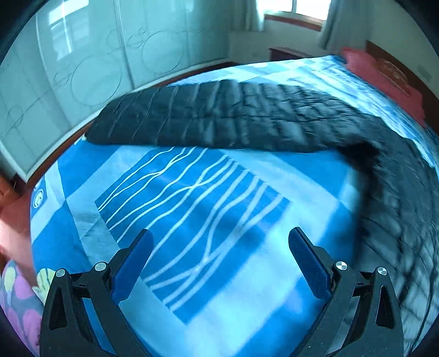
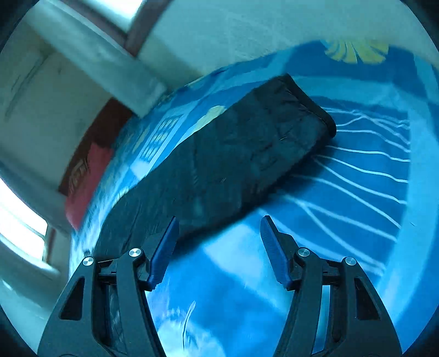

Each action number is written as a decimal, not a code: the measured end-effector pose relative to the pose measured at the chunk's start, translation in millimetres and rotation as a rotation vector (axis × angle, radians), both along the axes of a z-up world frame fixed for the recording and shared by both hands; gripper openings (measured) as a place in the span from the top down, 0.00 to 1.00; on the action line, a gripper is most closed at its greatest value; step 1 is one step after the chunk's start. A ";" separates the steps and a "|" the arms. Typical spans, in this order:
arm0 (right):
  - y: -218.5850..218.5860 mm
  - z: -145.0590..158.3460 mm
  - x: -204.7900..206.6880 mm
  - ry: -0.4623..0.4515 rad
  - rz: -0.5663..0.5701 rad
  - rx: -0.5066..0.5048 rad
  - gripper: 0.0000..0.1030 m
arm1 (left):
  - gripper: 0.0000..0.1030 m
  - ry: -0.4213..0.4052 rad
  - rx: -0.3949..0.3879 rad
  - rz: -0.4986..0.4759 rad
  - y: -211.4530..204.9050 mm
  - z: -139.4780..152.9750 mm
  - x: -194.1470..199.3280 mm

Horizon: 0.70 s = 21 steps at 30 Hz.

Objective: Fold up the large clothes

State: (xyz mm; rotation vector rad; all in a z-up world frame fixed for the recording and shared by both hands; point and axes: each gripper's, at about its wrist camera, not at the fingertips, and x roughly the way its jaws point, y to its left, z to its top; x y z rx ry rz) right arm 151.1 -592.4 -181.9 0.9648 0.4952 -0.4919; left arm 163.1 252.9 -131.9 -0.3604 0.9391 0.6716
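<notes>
Quilted black coat (image 1: 225, 115), one garment already doubled lengthwise, lies across the bed (image 1: 219, 274), flat for the next fold. We hold two grippers above the sheet: left gripper (image 1: 221, 241) fingers wide, right gripper (image 2: 219, 233) fingers partly spread, both empty.

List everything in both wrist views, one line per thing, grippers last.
quilted coat: one, black, lying long across the bed, far side.
bedsheet: one, blue with white wavy lines, covering the bed.
pillow: one, red, at the headboard end.
wardrobe: one, white with circle outlines, beside the bed.
window: pale curtains, far wall.
left gripper: black, blue pads, jaws open, empty, over the sheet.
right gripper: same, jaws open, empty, at the coat's near edge.
</notes>
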 end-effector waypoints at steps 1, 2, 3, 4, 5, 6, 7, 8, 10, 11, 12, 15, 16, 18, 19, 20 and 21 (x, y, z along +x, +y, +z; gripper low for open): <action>-6.5 -5.6 1.8 -0.015 -0.016 0.004 0.40 | 0.05 0.006 0.001 0.006 3.6 -2.4 1.2; -7.8 -7.5 2.2 -0.029 -0.024 0.004 0.40 | 0.05 0.010 0.001 0.009 7.7 -5.5 3.3; -13.2 -8.3 4.0 -0.053 -0.030 0.002 0.40 | 0.05 0.021 0.009 0.017 11.5 -8.1 4.5; -16.5 -9.0 4.4 -0.073 -0.035 -0.004 0.39 | 0.05 0.028 0.015 0.024 12.9 -9.8 4.3; -21.6 -9.5 6.0 -0.091 -0.040 -0.009 0.39 | 0.05 0.034 0.017 0.032 15.6 -12.2 4.6; -27.7 -10.3 6.1 -0.106 -0.048 -0.008 0.39 | 0.05 0.043 0.012 0.042 19.4 -16.3 4.6; -31.9 -11.1 7.6 -0.116 -0.062 -0.004 0.39 | 0.05 0.045 0.004 0.046 20.7 -18.9 3.8; -37.3 -12.3 7.8 -0.123 -0.088 0.000 0.40 | 0.04 0.031 -0.003 0.049 22.6 -20.5 1.9; -43.6 -14.4 8.0 -0.129 -0.116 0.002 0.43 | 0.04 0.023 0.018 0.045 22.6 -21.5 4.7; -46.6 -13.9 10.7 -0.110 -0.123 -0.007 0.54 | 0.04 0.020 0.026 0.043 22.4 -21.6 5.2; -48.6 -12.7 14.3 -0.086 -0.119 -0.020 0.63 | 0.04 0.016 0.036 0.043 21.7 -22.0 4.8; -44.4 -1.1 19.3 -0.069 -0.093 -0.067 0.90 | 0.04 0.018 0.062 0.042 18.0 -22.9 3.5; -36.0 9.8 19.7 -0.067 -0.074 -0.113 0.92 | 0.04 0.018 0.065 0.042 16.5 -23.5 3.0; -15.2 31.7 21.8 -0.075 -0.036 -0.196 0.93 | 0.04 0.011 0.064 0.043 16.8 -25.0 2.5; 0.7 45.5 25.2 -0.081 -0.007 -0.243 0.93 | 0.04 0.008 0.064 0.043 17.6 -26.7 4.3; 12.9 55.0 28.5 -0.087 0.014 -0.274 0.93 | 0.04 0.005 0.068 0.043 17.3 -26.7 4.0; 31.6 67.9 34.4 -0.097 0.049 -0.314 0.93 | 0.04 0.005 0.071 0.044 15.7 -27.9 4.2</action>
